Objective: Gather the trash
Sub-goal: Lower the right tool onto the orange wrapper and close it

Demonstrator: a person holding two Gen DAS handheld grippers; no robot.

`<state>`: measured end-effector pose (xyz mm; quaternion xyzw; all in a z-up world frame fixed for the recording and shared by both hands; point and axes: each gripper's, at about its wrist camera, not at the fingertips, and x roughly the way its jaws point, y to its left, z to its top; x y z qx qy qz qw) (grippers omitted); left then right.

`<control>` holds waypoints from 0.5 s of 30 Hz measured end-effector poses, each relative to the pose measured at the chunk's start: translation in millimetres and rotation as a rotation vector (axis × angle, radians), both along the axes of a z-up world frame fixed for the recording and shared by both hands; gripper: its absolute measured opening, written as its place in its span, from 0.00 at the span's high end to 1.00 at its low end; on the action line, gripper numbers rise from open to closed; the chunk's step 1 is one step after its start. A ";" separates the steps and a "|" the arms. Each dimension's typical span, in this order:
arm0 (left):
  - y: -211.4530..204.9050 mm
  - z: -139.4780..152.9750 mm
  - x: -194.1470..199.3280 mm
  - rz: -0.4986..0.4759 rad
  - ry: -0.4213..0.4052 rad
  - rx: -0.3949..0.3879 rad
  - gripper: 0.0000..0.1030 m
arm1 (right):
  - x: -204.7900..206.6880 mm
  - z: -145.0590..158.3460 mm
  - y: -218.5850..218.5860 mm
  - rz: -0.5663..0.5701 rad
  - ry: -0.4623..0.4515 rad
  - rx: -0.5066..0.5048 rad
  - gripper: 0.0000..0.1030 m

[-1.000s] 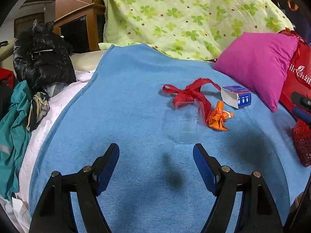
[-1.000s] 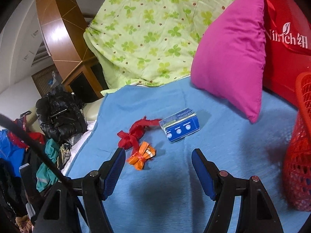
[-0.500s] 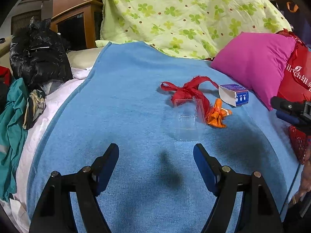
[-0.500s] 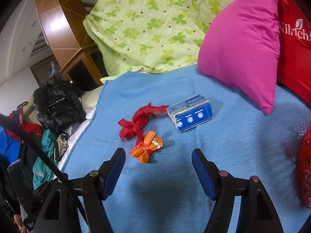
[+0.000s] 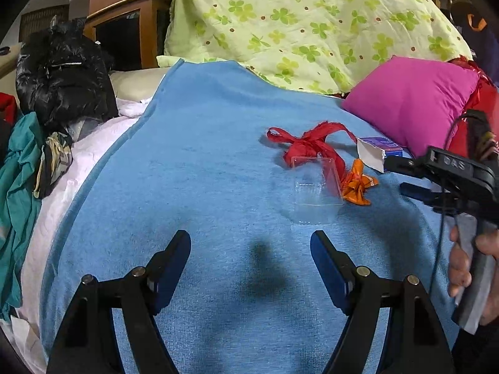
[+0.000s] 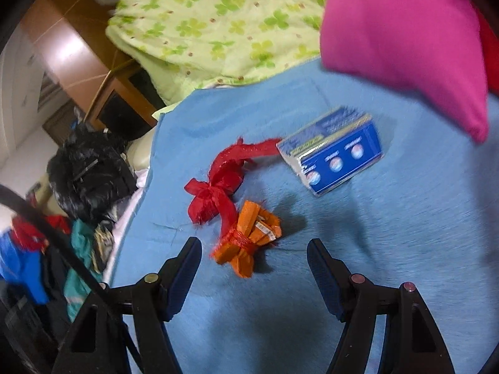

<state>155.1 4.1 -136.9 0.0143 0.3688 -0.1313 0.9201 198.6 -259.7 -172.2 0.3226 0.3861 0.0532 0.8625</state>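
1. Trash in a cluster on blue blanket (image 5: 193, 162): red ribbon (image 5: 307, 145), clear tray (image 5: 315, 184), orange wrapper (image 5: 355, 182), blue box (image 5: 379, 152).
2. Ribbon farthest back, one end touching the box in the right wrist view (image 6: 224, 180); tray just in front of it, overlapping its near end.
3. Wrapper (image 6: 249, 237) just right of the tray, touching the ribbon's tail; box (image 6: 333, 152) beyond it, near pink pillow (image 5: 414, 103).
4. Left gripper (image 5: 251, 255) spread wide, empty, low over bare blanket, well short of the tray.
5. Right gripper (image 6: 252, 260) spread wide, empty, wrapper just ahead between the fingertips, apart from both pads; contact with the blanket not clear through blur.
6. Right gripper (image 5: 414, 176) also seen from the side in the left view, just right of wrapper and box, handle in hand (image 5: 467, 268).
7. Green clover quilt (image 5: 305, 21) heaped behind; black jacket (image 5: 62, 68) and teal cloth (image 5: 15, 180) off the blanket's left edge.
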 end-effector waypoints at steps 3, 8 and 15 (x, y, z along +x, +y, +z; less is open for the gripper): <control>0.9 -1.5 0.6 -0.004 0.002 0.003 0.23 | 14.1 -13.7 -1.2 -0.018 0.037 0.085 0.29; 4.8 -3.5 3.5 -0.007 0.008 0.010 0.23 | 35.0 -25.1 7.0 -0.025 0.068 0.138 0.29; 6.7 -4.4 8.0 -0.010 0.021 -0.019 0.23 | 50.6 -33.2 13.7 -0.040 0.103 0.098 0.48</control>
